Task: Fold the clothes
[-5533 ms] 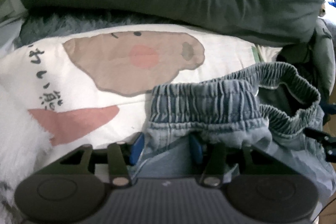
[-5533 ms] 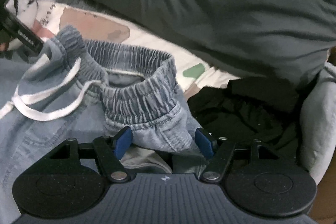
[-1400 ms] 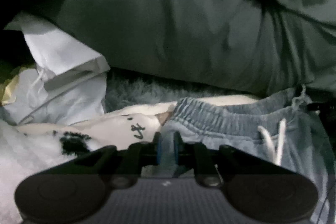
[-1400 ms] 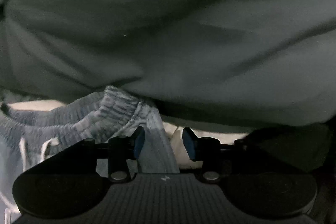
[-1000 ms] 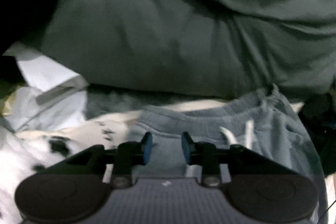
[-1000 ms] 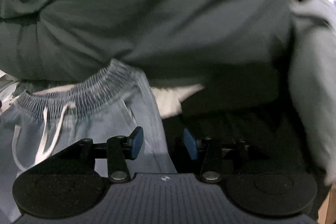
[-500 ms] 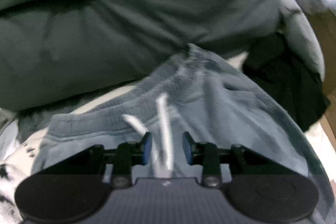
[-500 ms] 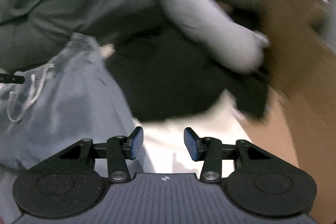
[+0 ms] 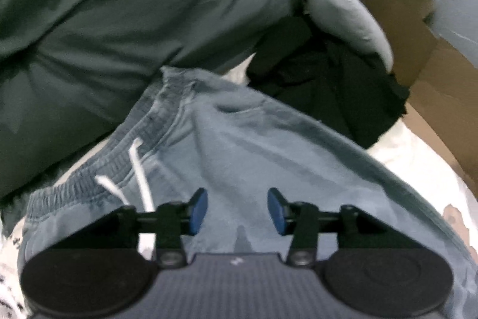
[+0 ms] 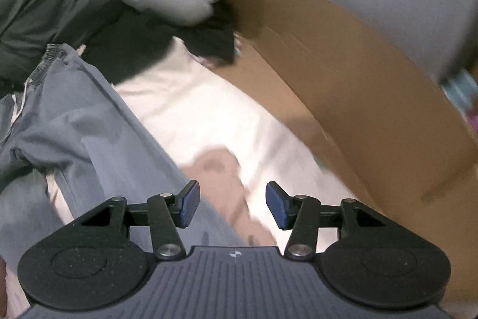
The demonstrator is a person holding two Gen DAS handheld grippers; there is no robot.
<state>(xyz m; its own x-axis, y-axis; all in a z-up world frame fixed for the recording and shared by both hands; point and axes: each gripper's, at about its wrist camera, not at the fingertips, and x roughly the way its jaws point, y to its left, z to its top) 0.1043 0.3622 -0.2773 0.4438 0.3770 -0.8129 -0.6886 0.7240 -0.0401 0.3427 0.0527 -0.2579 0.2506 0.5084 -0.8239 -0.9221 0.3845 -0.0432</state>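
- The left gripper (image 9: 237, 210) stands with its blue pads (image 9: 199, 210) apart; its jaws have just been opening, and nothing is pinched between them.
- It hangs above the blue denim trousers (image 9: 269, 151), pointing steeply down at the cloth below the elastic waistband (image 9: 119, 151); I cannot tell whether the pads touch the fabric.
- The white drawstring (image 9: 139, 166) lies loose on the trousers, just left of the left pad.
- The right gripper (image 10: 232, 207) is likewise parted, its jaws having just been opening, with no cloth between the blue pads (image 10: 188, 207).
- It points steeply down over the right edge of the trousers, where the denim meets a cream bedcover (image 10: 209, 115) with a tan printed shape; the left pad is over the denim, the right over the cover.
- The trousers lie spread flat on the bedcover, waistband up against a dark green duvet (image 9: 134, 5), the leg running down toward the camera.
- A black garment (image 9: 328, 85) lies bunched just beyond the waistband's right end, beside a grey neck pillow (image 9: 337, 8).
- A brown cardboard box (image 10: 343, 73) stands along the right side of the bedcover; its inside is not visible from either view.
- Both views are blurred, so finer detail is unclear.
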